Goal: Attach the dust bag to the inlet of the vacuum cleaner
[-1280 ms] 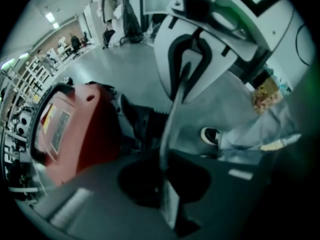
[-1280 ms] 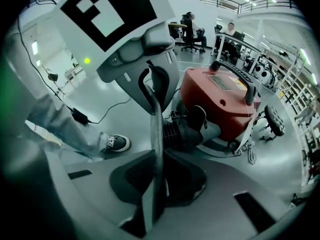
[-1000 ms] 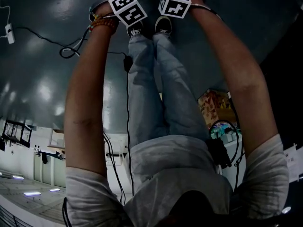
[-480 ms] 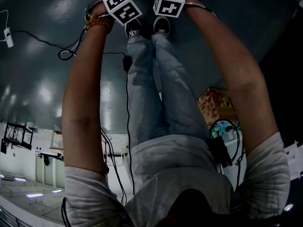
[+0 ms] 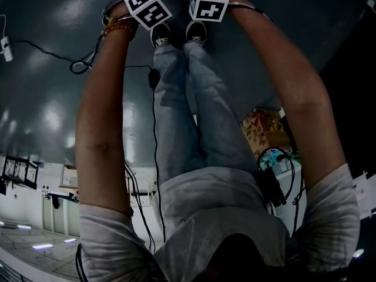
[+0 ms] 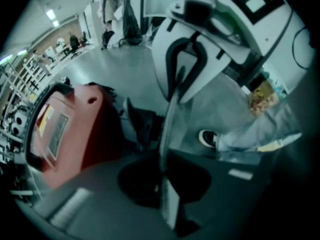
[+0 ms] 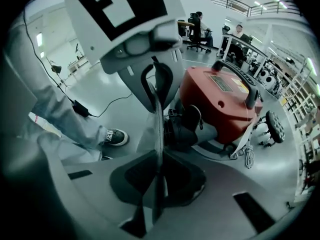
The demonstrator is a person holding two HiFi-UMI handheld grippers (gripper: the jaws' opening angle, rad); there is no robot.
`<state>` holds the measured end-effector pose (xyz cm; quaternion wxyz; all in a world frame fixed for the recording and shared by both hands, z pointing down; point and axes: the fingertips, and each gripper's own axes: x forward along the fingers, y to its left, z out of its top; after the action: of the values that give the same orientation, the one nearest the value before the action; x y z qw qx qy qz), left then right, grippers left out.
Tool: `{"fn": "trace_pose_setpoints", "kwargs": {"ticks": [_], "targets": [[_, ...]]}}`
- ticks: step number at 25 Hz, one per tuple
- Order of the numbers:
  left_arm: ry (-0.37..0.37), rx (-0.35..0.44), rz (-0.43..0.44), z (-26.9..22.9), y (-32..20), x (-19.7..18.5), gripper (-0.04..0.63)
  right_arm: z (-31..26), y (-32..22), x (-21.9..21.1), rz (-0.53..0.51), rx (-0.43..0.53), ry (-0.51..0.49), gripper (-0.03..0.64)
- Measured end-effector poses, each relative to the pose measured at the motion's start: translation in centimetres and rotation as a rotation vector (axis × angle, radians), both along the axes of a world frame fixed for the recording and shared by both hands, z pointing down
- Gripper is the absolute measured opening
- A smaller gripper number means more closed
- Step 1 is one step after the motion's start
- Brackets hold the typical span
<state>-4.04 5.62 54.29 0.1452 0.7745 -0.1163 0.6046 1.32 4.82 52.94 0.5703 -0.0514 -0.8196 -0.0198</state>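
The red vacuum cleaner (image 7: pixel 220 104) stands on the grey floor, with a black fitting (image 7: pixel 187 126) at its near end. It also shows in the left gripper view (image 6: pixel 65 129). A thin pale dust bag (image 7: pixel 147 129) hangs edge-on between my two grippers and appears as a narrow strip (image 6: pixel 172 114). My right gripper (image 7: pixel 157 184) is shut on it, and my left gripper (image 6: pixel 167 194) is shut on it from the other side. In the head view both marker cubes, left (image 5: pixel 147 7) and right (image 5: pixel 208 0), sit close together above the person's shoes. The bag hangs apart from the vacuum.
The person's legs and dark shoes (image 7: pixel 115 136) stand beside the bag. A black cable with an adapter (image 7: pixel 80 109) runs across the floor. A wheeled stool (image 7: pixel 275 126) stands past the vacuum, and a cardboard box (image 5: pixel 264 131) lies near the legs. People sit at desks (image 7: pixel 197 31) far off.
Both grippers have drifted slightly toward the top left of the head view, still close together. Their hold looks unchanged.
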Motion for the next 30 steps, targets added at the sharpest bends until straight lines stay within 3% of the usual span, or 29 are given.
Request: {"fn": "trace_pose_setpoints", "kwargs": {"ticks": [5,13,18,26,30], "targets": [[0.015,0.03,0.074,-1.6,0.1,1.4,0.019,2.2,-0.1,1.4,0.048,0.002,0.029,0.034],[0.009,0.009,0.005,0.0,0.6,0.1,0.018,0.8,-1.4,-0.3,-0.054,0.12,0.02,0.034],[0.001,0.046,0.088,-1.5,-0.1,1.1,0.02,1.9,-0.8,1.0,0.014,0.107,0.027,0.034],[-0.006,0.054,0.034,0.3,-0.2,0.0,0.02,0.7,-1.3,-0.1,-0.042,0.162,0.02,0.034],[-0.013,0.096,0.103,-1.0,-0.1,0.6,0.021,1.8,-1.5,0.4,-0.007,0.155,0.022,0.034]]}}
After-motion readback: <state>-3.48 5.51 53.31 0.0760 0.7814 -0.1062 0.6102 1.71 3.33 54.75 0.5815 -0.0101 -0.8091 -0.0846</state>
